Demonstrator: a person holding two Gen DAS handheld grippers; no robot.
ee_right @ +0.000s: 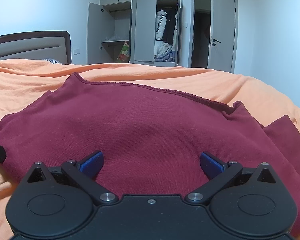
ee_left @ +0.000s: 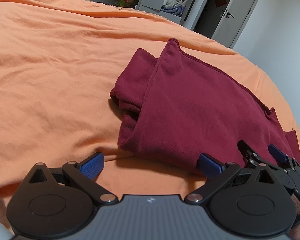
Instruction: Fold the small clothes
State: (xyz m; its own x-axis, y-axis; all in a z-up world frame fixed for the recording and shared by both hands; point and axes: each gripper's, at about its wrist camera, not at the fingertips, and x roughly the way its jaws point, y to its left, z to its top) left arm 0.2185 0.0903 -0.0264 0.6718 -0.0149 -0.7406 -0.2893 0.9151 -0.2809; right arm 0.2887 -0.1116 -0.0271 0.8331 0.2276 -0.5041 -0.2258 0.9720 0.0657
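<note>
A dark red garment (ee_left: 190, 104) lies folded on the orange bedsheet (ee_left: 50, 70), right of centre in the left view. The left gripper (ee_left: 151, 165) and right gripper (ee_right: 151, 163) both gape wide, holding nothing.

One garment, two grippers, one bed – plus the furniture behind

Taking the orange bedsheet (ee_right: 190, 80) as landmark: one maroon garment (ee_right: 150, 124) lies on it, folded into layers, and two grippers hover at its near edge – the left gripper (ee_left: 151, 165) and the right gripper (ee_right: 151, 164), each with two blue-padded fingers spread wide, four pads in all. Beyond the sheet's far edge stand one headboard (ee_right: 30, 44), one grey wardrobe (ee_right: 146, 30) with three doors swung open, and one room door (ee_right: 222, 30), open too.
</note>
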